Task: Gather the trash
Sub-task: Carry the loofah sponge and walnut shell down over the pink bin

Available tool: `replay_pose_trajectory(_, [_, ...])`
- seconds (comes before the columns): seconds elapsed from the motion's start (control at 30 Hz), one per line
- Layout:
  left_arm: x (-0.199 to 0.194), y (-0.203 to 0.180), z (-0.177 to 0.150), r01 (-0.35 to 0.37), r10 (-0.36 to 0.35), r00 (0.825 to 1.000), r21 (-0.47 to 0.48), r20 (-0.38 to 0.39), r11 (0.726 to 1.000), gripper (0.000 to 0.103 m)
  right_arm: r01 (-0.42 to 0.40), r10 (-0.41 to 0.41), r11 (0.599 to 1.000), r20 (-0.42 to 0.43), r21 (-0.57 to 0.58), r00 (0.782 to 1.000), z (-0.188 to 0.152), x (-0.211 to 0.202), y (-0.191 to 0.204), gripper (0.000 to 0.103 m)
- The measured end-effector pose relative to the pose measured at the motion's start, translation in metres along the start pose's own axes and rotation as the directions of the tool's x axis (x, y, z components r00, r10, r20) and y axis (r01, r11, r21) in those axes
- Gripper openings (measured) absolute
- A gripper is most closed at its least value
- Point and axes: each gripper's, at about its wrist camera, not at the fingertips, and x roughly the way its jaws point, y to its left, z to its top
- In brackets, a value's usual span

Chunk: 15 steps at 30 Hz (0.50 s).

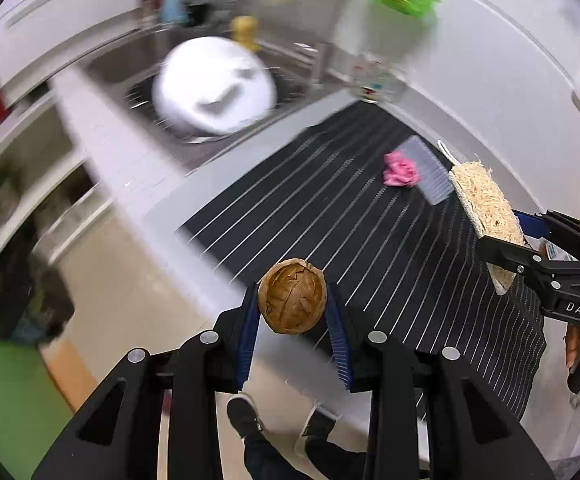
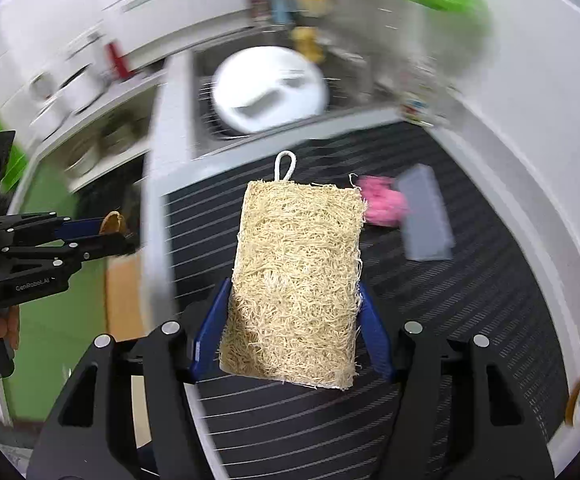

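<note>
- Left gripper (image 1: 293, 312) is clamping a round brown crumpled ball, paper or husk-like (image 1: 292, 295), between its blue pads; ball is sitting at the fingertips, hanging past the near edge of the surface, over the floor and the person's shoes (image 1: 246, 416).
- Right gripper (image 2: 290, 344) is clamping a flat rectangular beige loofah scrubber with a white cord loop (image 2: 295, 276); pads are pressing on its two long sides near the lower end, long axis running straight out along the fingers, loop end pointing away.
- Scrubber is hanging above the black mat with thin white stripes (image 2: 469, 292) that is covering the surface.
- Both hands are full, so neither is free for another pick right now.
- Remaining on the mat: a crumpled pink paper wad (image 2: 381, 204) touching a flat grey ribbed plastic rectangle (image 2: 427, 216), both lying toward the far right edge of the surface, near the white wall.
- Key relation: pink wad is lying ahead of and slightly right of the right gripper, well apart from the left gripper, so the right hand is the nearer one, judging by both views.
- No bin is showing in either view; drop-off place unknown.
- Beyond the mat's far edge a steel sink (image 1: 130, 60) is holding a white round bowl-like item (image 1: 214, 88), blurred.
</note>
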Motion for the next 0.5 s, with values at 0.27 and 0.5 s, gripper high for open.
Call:
replay_pose_trajectory(0.27, [-0.068, 0.077, -0.084, -0.143, 0.149, 0.989, -0.198, 0.017, 0.97, 0.033, -0.197, 0.195, 0.961, -0.029, -0.194, 0.98, -0.002, 0.014, 0.118, 0.061])
replay_pose_trajectory(0.5, [-0.101, 0.149, -0.145, -0.206, 0.22, 0.975, -0.288, 0.017, 0.935, 0.033, -0.272, 0.26, 0.919, -0.081, -0.284, 0.962, -0.014, 0.041, 0.226, 0.061])
